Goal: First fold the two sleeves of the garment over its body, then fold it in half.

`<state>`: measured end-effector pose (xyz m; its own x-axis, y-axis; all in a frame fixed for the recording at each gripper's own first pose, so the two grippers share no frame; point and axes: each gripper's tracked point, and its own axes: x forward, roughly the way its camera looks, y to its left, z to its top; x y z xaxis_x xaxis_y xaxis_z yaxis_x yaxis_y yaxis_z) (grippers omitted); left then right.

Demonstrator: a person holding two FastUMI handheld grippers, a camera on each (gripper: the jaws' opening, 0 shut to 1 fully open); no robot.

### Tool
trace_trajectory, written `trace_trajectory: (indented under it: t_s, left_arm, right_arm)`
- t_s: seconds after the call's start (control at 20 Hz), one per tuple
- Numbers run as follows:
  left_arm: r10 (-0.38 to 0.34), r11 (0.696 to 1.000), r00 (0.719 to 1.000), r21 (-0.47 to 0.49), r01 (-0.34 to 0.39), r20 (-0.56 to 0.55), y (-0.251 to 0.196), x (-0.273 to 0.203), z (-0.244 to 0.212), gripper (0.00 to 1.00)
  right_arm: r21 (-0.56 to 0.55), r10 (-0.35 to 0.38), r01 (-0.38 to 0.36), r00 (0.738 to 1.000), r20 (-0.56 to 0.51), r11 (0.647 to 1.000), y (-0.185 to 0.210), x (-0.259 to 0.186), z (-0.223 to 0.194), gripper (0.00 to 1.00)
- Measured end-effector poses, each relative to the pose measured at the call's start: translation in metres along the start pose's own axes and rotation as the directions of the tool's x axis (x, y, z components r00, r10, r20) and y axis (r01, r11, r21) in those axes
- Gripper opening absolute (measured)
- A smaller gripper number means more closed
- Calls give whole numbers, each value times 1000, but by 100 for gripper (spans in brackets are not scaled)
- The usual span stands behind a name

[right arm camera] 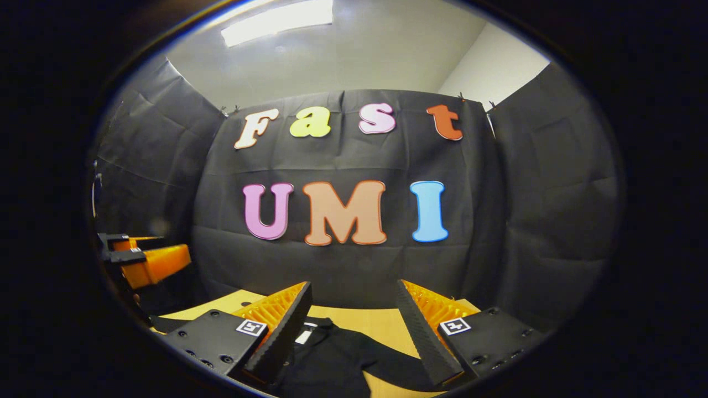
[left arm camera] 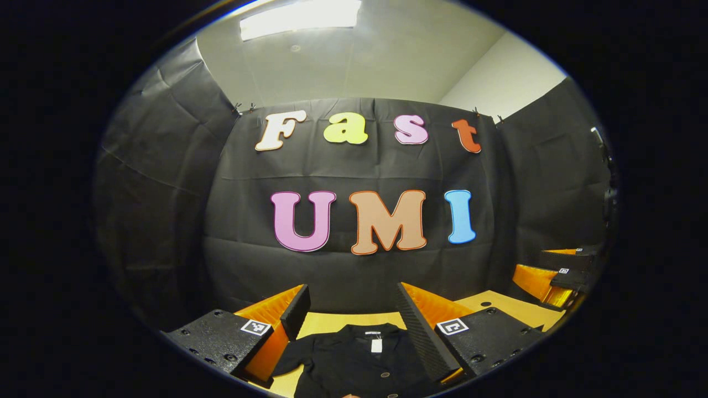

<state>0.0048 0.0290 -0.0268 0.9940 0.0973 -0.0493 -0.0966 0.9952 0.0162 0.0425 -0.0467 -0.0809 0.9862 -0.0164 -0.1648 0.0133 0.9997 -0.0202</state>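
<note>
A black garment (left arm camera: 354, 365) with a white neck label (left arm camera: 376, 345) and small buttons lies flat on the wooden table (left arm camera: 498, 304). My left gripper (left arm camera: 354, 301) hangs open above its collar end, with nothing between the fingers. In the right gripper view the garment (right arm camera: 332, 359) lies below and one sleeve (right arm camera: 392, 367) reaches out to the right. My right gripper (right arm camera: 354, 298) is open over that side and also holds nothing. Each gripper appears at the edge of the other's view: the right gripper (left arm camera: 553, 276) and the left gripper (right arm camera: 144, 260).
The black cloth booth wall (left arm camera: 359, 166) stands close behind the table's far edge (right arm camera: 354, 312). Cloth walls also close in both sides. A ceiling light (left arm camera: 301, 16) is overhead.
</note>
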Motion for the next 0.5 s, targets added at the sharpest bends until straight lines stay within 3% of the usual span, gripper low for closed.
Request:
trace_trajectory:
  t_s: [0.5]
  left_arm:
    - [10, 1000, 1000, 26, -9, -25, -27, 12, -7, 93]
  right_arm:
    - [-81, -153, 138, 964, -218, 987, -122, 23, -99, 99]
